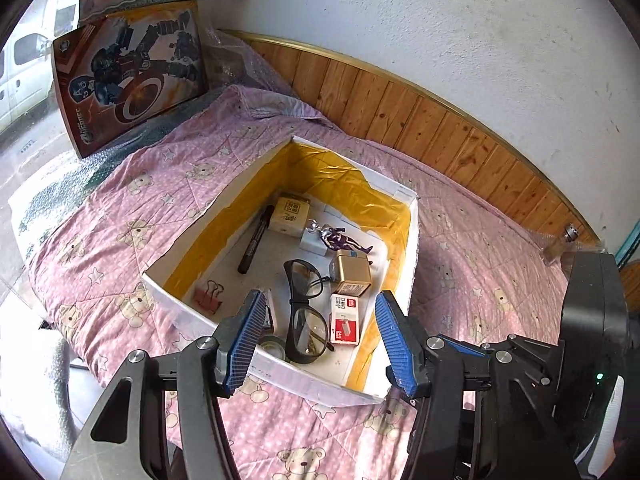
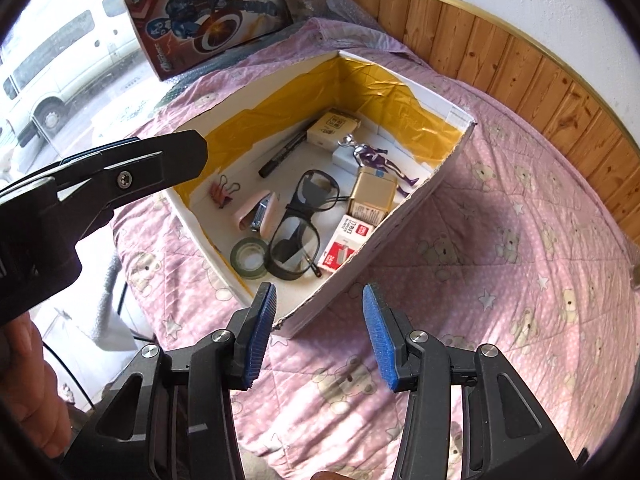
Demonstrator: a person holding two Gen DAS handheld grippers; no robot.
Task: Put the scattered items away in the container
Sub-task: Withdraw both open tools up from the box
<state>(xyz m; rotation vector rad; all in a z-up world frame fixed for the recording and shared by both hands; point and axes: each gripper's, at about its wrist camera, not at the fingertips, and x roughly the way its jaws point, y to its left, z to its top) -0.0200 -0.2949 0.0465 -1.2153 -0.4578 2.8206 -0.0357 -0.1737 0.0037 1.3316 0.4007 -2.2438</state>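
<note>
A white box [image 1: 248, 184] lined with yellow tape sits on a pink quilt. Inside lie black glasses [image 1: 306, 312], a red-and-white staples box [image 1: 346, 320], a gold box [image 1: 352, 276], a purple figurine [image 1: 340, 238], a black marker [image 1: 256, 240], a beige box [image 1: 290, 216], a binder clip [image 1: 208, 298] and a tape roll [image 2: 250, 258]. A pink stapler [image 2: 260, 210] lies beside the glasses [image 2: 300, 232]. My left gripper [image 1: 320, 304] hangs open and empty over the box's near end. My right gripper [image 2: 319, 296] is open and empty, just outside the near corner of the box [image 2: 408, 208].
Pink bear-print quilt [image 1: 480, 260] spreads around the box. Two toy boxes [image 1: 128, 76] lean by the window at the back left. Wood panelling [image 1: 440, 120] lines the wall. A small glass bottle [image 1: 560, 248] stands at the far right. A hand [image 2: 28, 400] shows at lower left.
</note>
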